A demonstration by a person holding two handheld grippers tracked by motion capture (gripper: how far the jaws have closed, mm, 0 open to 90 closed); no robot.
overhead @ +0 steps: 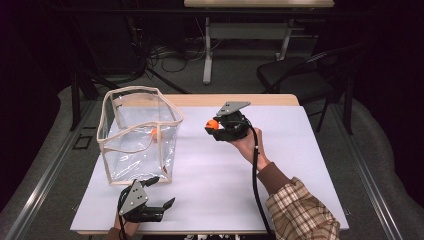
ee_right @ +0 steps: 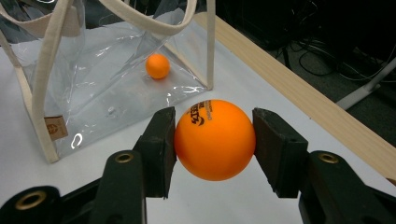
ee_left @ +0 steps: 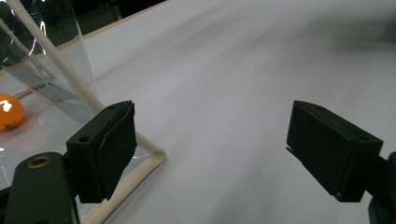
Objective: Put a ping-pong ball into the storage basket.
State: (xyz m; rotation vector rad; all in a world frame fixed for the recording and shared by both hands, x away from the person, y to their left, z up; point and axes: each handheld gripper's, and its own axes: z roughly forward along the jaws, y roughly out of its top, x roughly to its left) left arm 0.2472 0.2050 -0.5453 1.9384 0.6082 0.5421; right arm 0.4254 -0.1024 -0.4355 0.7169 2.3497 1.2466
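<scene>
A: Right gripper view first: your right claw (ee_right: 215,140) is clamped on an orange ball (ee_right: 215,139), held off the white worktop (ee_right: 233,200) beside the clear bag (ee_right: 112,84), presumably for dropping in.

B: Count?

A: Two balls: yours, and a second ball (ee_right: 157,66) already inside. One bag. Your left claw (ee_left: 224,154) rests apart at its corner, probably to steady it.

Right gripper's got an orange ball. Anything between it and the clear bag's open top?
Nothing visible blocks it. The right gripper holds the orange ball above bare table, apart from the clear bag. The bag's top gapes open, though its near rim stands in between, so the ball must pass over it. The second ball already lies inside.
</scene>
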